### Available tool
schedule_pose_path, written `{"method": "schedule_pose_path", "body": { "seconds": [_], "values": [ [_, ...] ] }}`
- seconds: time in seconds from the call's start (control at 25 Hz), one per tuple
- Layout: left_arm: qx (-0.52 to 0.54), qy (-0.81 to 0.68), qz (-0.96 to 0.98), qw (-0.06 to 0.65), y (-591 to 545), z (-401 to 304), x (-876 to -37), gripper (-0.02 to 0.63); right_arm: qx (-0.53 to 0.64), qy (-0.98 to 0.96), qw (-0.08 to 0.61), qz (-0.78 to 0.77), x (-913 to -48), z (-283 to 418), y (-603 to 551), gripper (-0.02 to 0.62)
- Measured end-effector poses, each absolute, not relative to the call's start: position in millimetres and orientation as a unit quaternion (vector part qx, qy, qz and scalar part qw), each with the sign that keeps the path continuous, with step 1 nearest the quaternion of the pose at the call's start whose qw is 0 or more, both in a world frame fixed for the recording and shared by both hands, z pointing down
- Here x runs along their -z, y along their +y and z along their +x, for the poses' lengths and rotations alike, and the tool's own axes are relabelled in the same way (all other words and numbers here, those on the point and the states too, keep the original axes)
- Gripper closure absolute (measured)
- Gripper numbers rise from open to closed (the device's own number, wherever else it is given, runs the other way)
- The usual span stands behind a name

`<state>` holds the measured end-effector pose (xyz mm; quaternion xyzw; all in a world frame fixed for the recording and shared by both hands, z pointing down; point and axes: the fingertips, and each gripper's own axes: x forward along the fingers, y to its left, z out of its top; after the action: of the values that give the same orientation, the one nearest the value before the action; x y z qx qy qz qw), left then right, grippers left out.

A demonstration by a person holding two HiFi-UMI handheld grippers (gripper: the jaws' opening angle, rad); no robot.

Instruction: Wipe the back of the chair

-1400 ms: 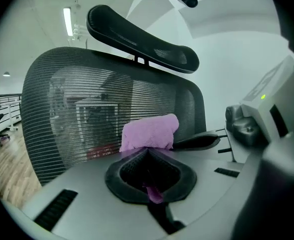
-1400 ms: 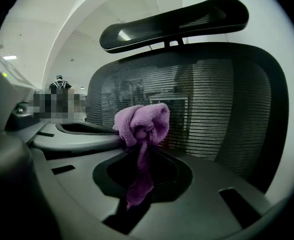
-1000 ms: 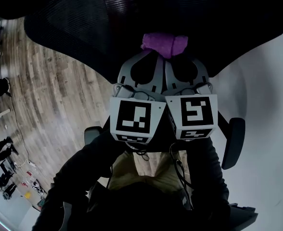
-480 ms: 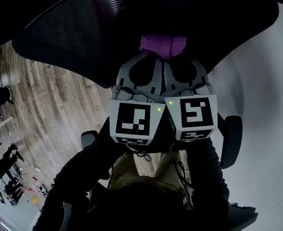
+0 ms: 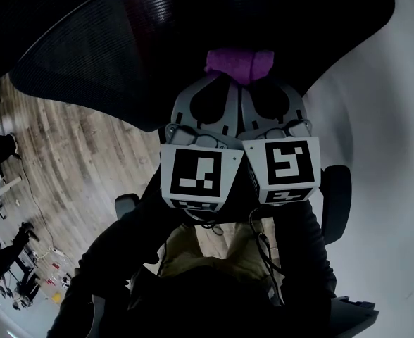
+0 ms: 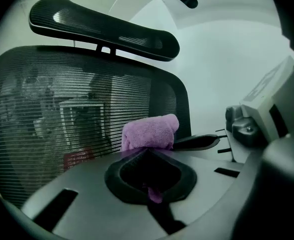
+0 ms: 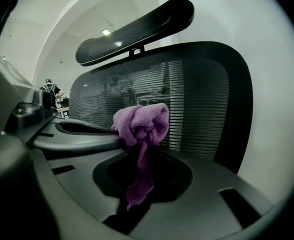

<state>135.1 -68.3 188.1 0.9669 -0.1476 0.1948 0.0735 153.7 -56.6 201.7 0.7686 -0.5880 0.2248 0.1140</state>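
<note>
Under me runs a wooden floor (image 5: 73, 167), with a pale wall on the right. The chair's black mesh back (image 5: 158, 48) fills the top of my head view and spreads wide across both gripper views. Above it the curved headrest (image 6: 102, 26) sits on a short stem.

I have both tools brought up side by side, marker cubes nearly touching. The left hand-held gripper (image 5: 221, 83) has its jaws closed at the tips, pinching the purple cloth (image 5: 240, 63), and a scrap of the cloth shows down in the jaw opening. The right hand-held gripper (image 5: 255, 83) is likewise clamped onto the same cloth, with a loose tail hanging down between its jaws.

The cloth is bunched into a small wad just ahead of both sets of tips. It sits right at the mesh, low on the back; I cannot tell for sure that it touches.
</note>
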Motion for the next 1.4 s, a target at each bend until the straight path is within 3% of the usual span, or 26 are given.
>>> {"method": "schedule_pose_path", "body": {
  "seconds": [1.4],
  "values": [
    [-0.196,-0.079,0.975,0.062,27.9,232.5,-197.0,0.597,-0.231,-0.533,0.097,0.808,-210.9,250.2,41.0,0.538]
  ]
}}
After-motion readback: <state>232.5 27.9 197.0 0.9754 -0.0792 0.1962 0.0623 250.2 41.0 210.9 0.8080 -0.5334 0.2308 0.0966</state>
